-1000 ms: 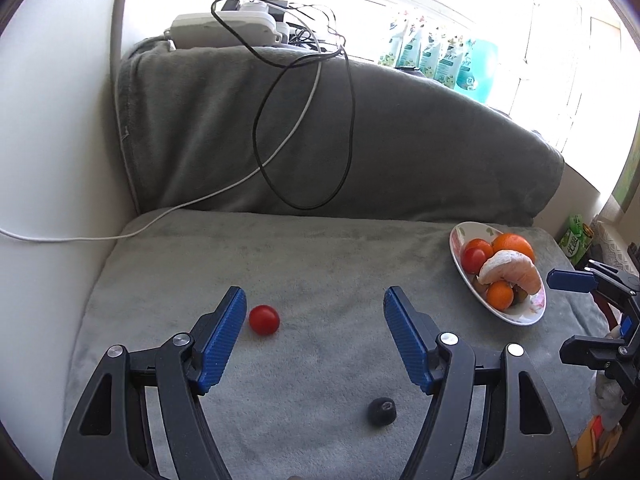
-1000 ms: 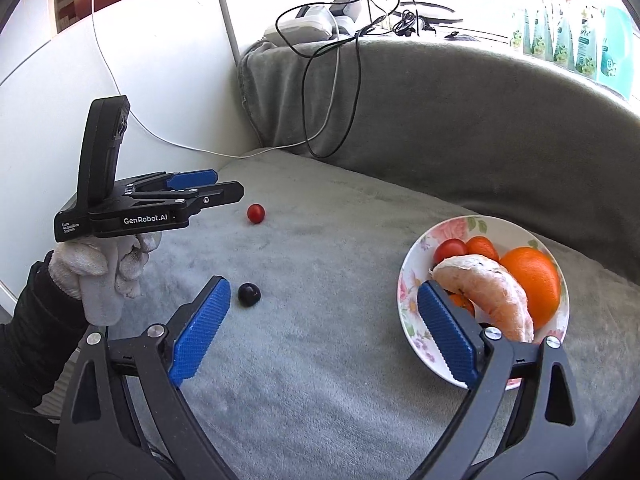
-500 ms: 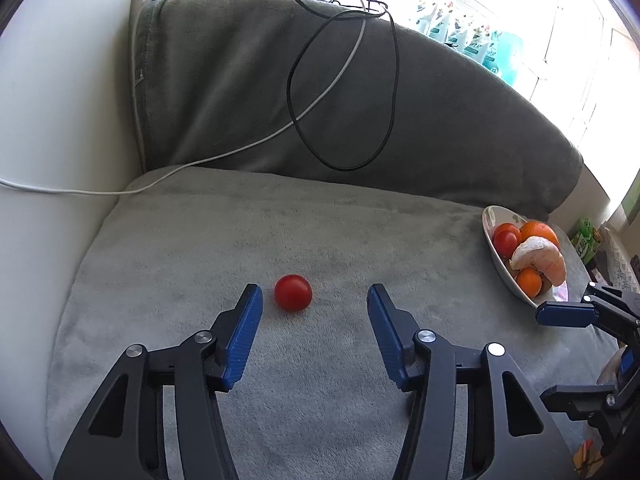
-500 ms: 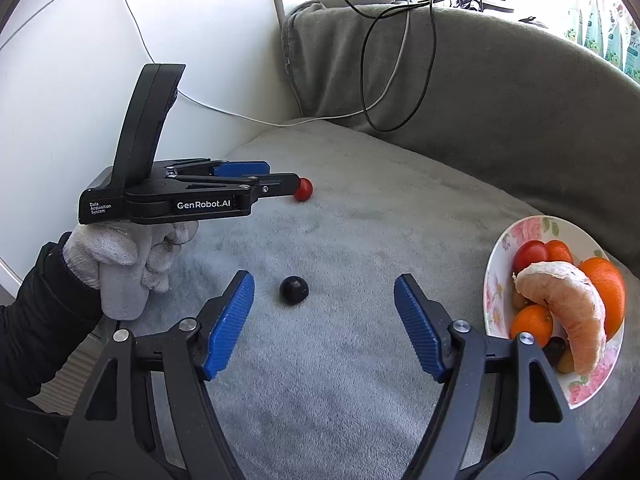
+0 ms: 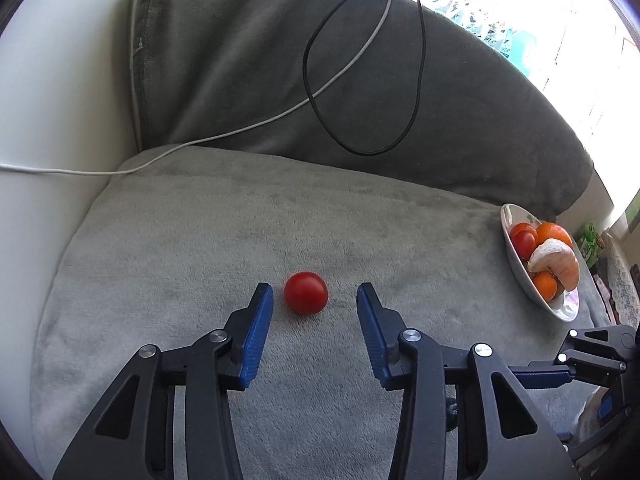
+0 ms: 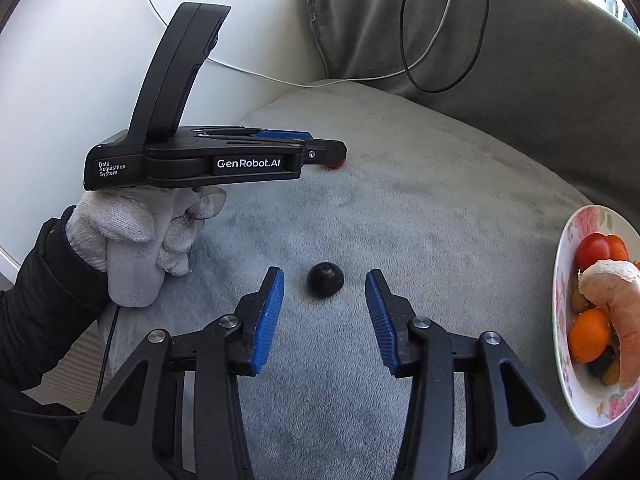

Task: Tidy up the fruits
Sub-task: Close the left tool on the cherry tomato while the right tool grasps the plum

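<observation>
Both grippers tilt downward over a grey plush sofa cushion (image 5: 224, 216). The left gripper (image 5: 314, 304) has its blue-padded jaws spread, having just been closing, with a small glossy red cherry tomato (image 5: 306, 293) lying between the tips, nearer the left pad and not touched by either. The right gripper (image 6: 325, 294) has likewise just been narrowing; its jaws stand apart around a small dark, nearly black round fruit (image 6: 325, 279), clear of both pads.

Only the right wrist view shows the white-gloved left hand (image 6: 136, 236) and black sleeve (image 6: 44, 292) gripping the left tool's handle from below; there the tomato is nearly hidden behind that tool's tip.

At the cushion's right edge, well apart from both fruits, sits a floral-rimmed white plate (image 6: 576, 404) holding tomatoes, small oranges and a peeled citrus piece.
</observation>
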The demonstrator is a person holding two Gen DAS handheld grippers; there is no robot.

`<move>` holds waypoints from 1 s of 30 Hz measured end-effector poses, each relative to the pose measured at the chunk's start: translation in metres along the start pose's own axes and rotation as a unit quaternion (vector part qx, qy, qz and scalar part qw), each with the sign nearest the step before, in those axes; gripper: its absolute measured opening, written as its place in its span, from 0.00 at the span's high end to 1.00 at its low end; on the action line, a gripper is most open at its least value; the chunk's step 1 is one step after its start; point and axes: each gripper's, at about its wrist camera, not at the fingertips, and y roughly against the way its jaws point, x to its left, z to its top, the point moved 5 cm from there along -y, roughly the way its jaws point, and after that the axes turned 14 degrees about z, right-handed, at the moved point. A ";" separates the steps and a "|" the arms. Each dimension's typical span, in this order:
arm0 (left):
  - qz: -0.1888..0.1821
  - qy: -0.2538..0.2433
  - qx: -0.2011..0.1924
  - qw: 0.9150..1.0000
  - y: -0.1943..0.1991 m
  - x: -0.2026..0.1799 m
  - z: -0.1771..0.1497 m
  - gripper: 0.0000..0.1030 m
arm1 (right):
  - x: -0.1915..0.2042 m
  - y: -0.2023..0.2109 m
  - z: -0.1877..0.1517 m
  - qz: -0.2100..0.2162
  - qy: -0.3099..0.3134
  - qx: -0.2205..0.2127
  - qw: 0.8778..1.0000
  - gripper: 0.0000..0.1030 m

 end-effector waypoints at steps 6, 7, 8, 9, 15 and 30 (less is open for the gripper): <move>0.001 0.001 0.006 1.000 -0.005 0.002 0.000 0.64 | -0.003 -0.015 0.000 -0.003 0.001 0.017 1.000 0.63; 0.001 0.001 0.006 1.000 -0.006 0.002 -0.001 0.64 | -0.003 -0.016 0.000 -0.001 -0.001 0.020 1.000 0.63; 0.001 0.001 0.007 1.000 -0.007 0.002 0.000 0.64 | -0.004 -0.018 -0.001 0.001 -0.001 0.022 1.000 0.64; 0.001 0.001 0.008 1.000 -0.008 0.002 0.000 0.64 | -0.004 -0.019 -0.001 0.001 0.000 0.024 1.000 0.64; 0.001 0.002 0.014 1.000 -0.013 0.002 0.001 0.67 | -0.005 -0.023 -0.001 -0.002 0.002 0.030 1.000 0.67; 0.001 0.001 0.016 1.000 -0.022 0.000 0.003 0.78 | -0.006 -0.028 -0.001 -0.009 0.004 0.037 0.999 0.77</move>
